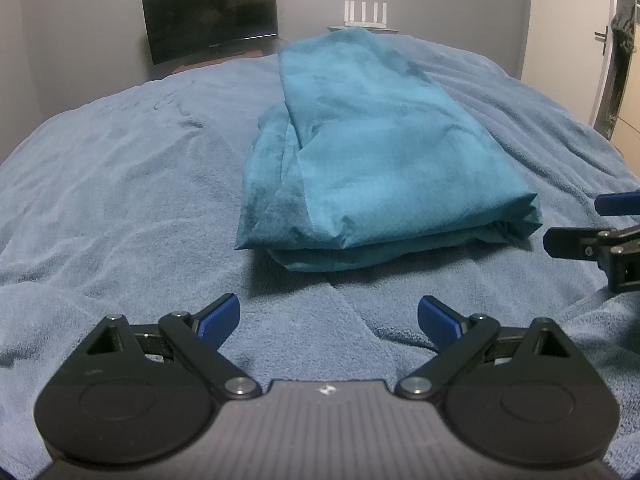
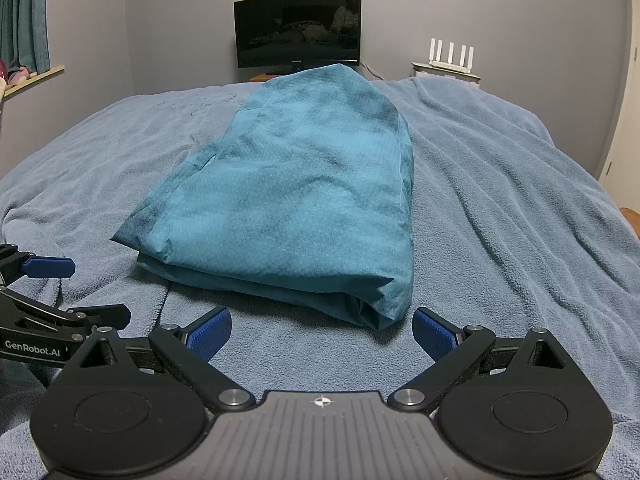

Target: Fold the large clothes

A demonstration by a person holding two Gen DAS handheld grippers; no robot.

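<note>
A teal garment (image 1: 360, 152) lies folded into a long thick stack on the blue bed cover (image 1: 120, 184); it also shows in the right wrist view (image 2: 288, 200). My left gripper (image 1: 329, 318) is open and empty, just short of the stack's near edge, slightly left of it. My right gripper (image 2: 322, 332) is open and empty, just short of the stack's near right corner. In the left wrist view the right gripper (image 1: 592, 228) shows at the right edge. In the right wrist view the left gripper (image 2: 60, 292) shows at the left edge.
The blue bed cover (image 2: 500, 200) spreads wide on both sides of the stack. A dark monitor (image 2: 298, 32) and a white router (image 2: 450, 58) stand past the far end. A door (image 1: 576, 20) is at the right, a curtain (image 2: 24, 16) at the left.
</note>
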